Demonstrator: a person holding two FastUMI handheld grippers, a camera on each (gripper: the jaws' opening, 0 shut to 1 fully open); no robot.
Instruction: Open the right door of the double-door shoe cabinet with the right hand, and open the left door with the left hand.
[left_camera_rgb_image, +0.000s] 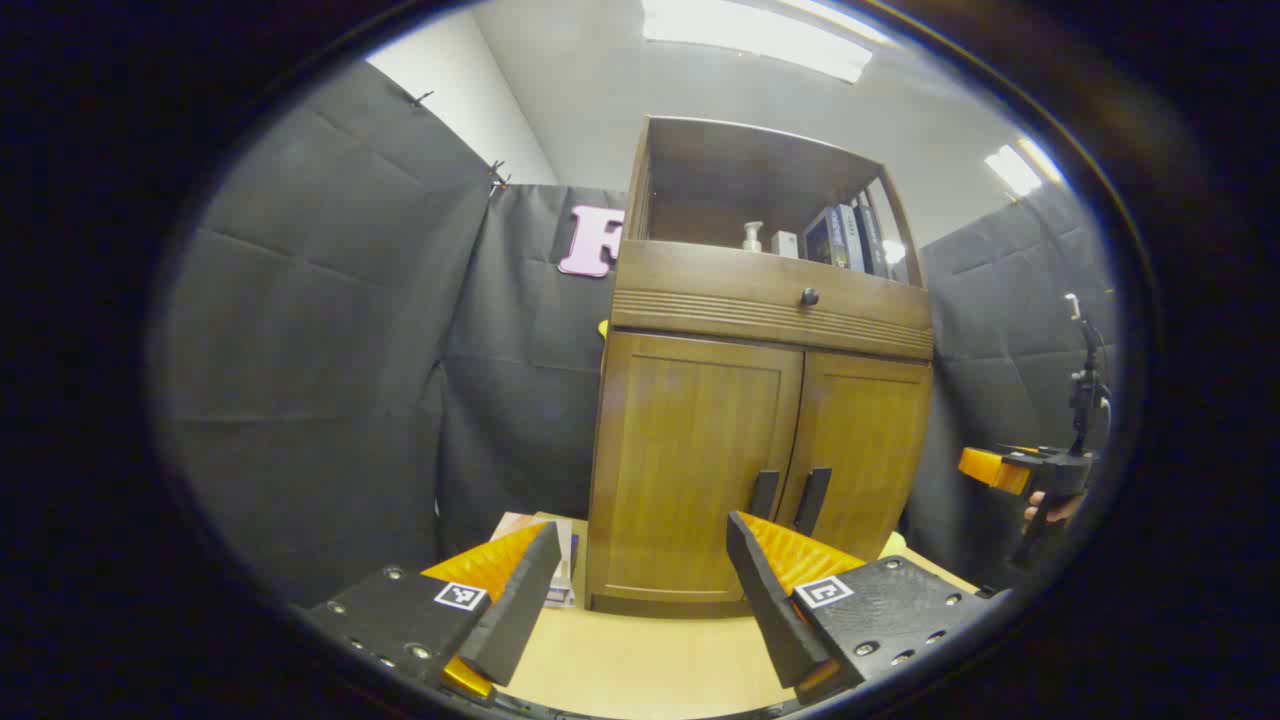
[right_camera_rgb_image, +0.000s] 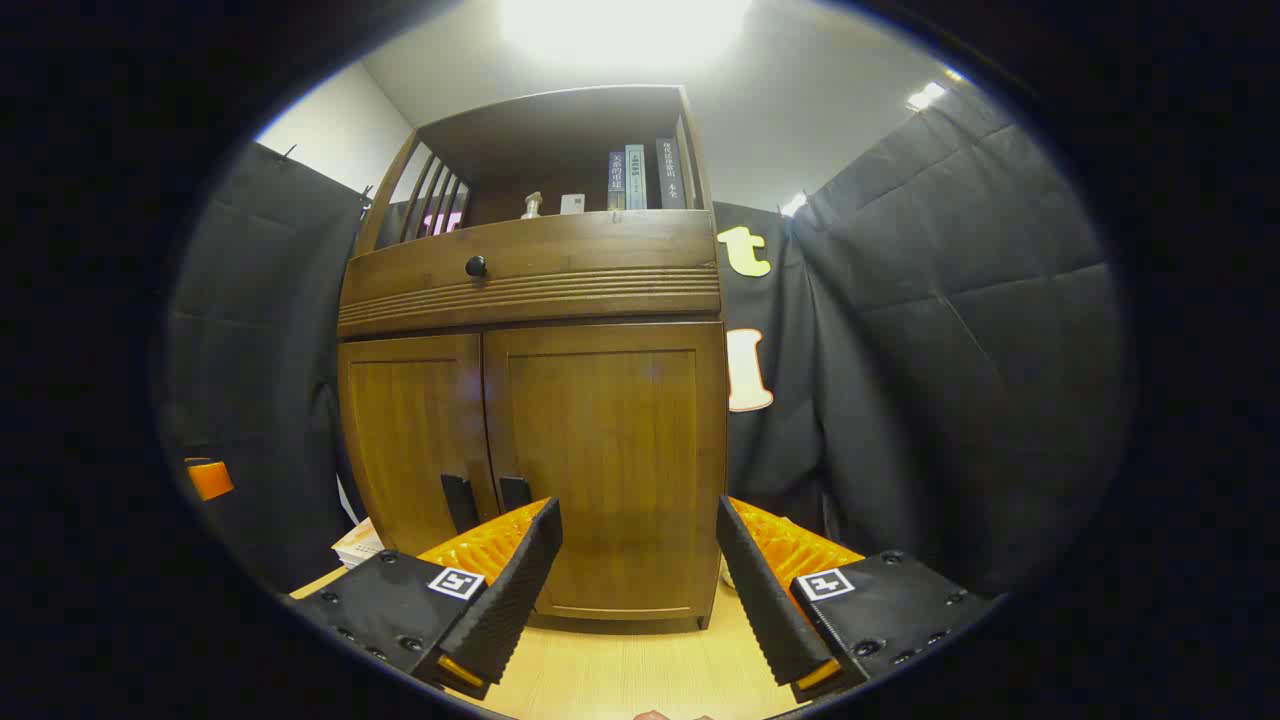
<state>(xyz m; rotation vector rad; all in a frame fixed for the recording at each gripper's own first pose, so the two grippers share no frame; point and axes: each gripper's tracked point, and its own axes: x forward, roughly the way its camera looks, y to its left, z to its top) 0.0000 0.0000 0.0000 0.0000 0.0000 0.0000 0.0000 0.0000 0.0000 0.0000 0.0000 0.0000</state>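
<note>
The wooden shoe cabinet stands on the table with both doors shut. In the left gripper view its left door (left_camera_rgb_image: 695, 460) and right door (left_camera_rgb_image: 865, 450) meet at two dark vertical handles (left_camera_rgb_image: 765, 493) (left_camera_rgb_image: 812, 500). My left gripper (left_camera_rgb_image: 640, 580) is open, a short way in front of the left door, touching nothing. The right gripper (left_camera_rgb_image: 1030, 470) shows at the far right, held by a hand. In the right gripper view my right gripper (right_camera_rgb_image: 635, 570) is open before the right door (right_camera_rgb_image: 605, 460), apart from the handles (right_camera_rgb_image: 515, 493) (right_camera_rgb_image: 458, 503). The left door (right_camera_rgb_image: 415, 440) lies beyond them.
Above the doors is a drawer with a black knob (left_camera_rgb_image: 809, 296), and an open shelf with books (left_camera_rgb_image: 845, 238) and a small bottle (left_camera_rgb_image: 752, 236). A stack of booklets (left_camera_rgb_image: 560, 560) lies left of the cabinet on the light wooden tabletop (left_camera_rgb_image: 640, 660). Black cloth walls surround the booth.
</note>
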